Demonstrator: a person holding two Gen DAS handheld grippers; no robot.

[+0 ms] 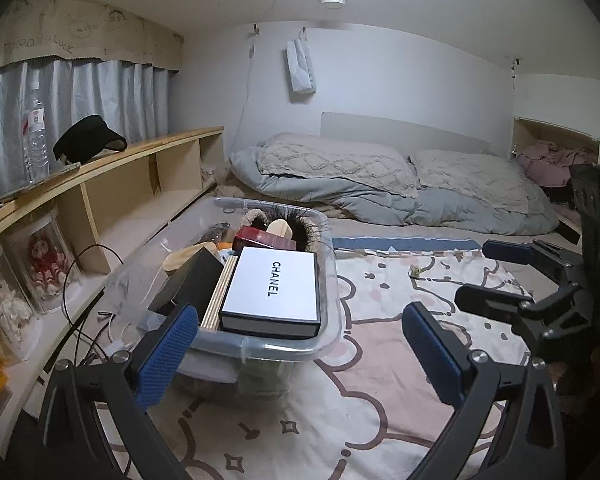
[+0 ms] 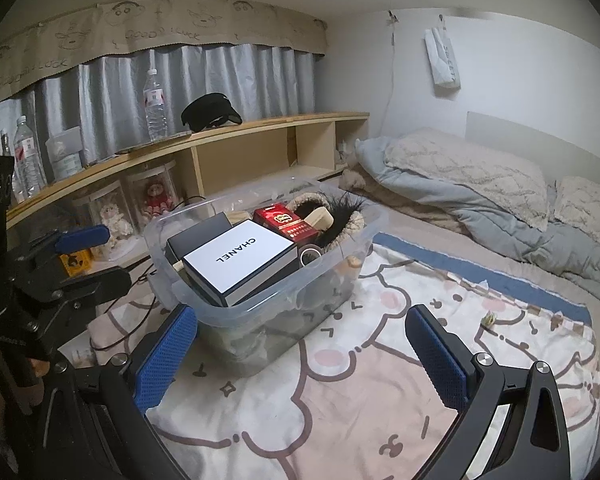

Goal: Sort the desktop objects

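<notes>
A clear plastic bin (image 1: 332,280) (image 2: 260,320) sits on a cartoon-print blanket (image 1: 380,380) (image 2: 360,392) on the bed. On top of its contents lies a white CHANEL box (image 1: 274,288) (image 2: 238,254), beside a black box (image 1: 192,280) (image 2: 198,236), a red box (image 1: 266,239) (image 2: 286,218) and a furry pouch (image 2: 340,210). My left gripper (image 1: 300,350) hangs open just in front of the bin, with nothing between its blue pads. My right gripper (image 2: 302,354) is open too, empty, near the bin's right corner. Each gripper shows in the other's view: the right gripper (image 1: 496,276), the left gripper (image 2: 88,256).
A wooden shelf (image 1: 112,168) (image 2: 240,140) runs along the left with a water bottle (image 1: 34,136) (image 2: 155,104), a black visor (image 1: 88,140) (image 2: 210,114) and dolls in clear jars (image 2: 156,200). Cables (image 1: 84,320) trail beside the bin. A small scrap (image 1: 415,270) (image 2: 489,320) lies on the blanket. Grey duvet and pillows (image 1: 380,176) fill the far end.
</notes>
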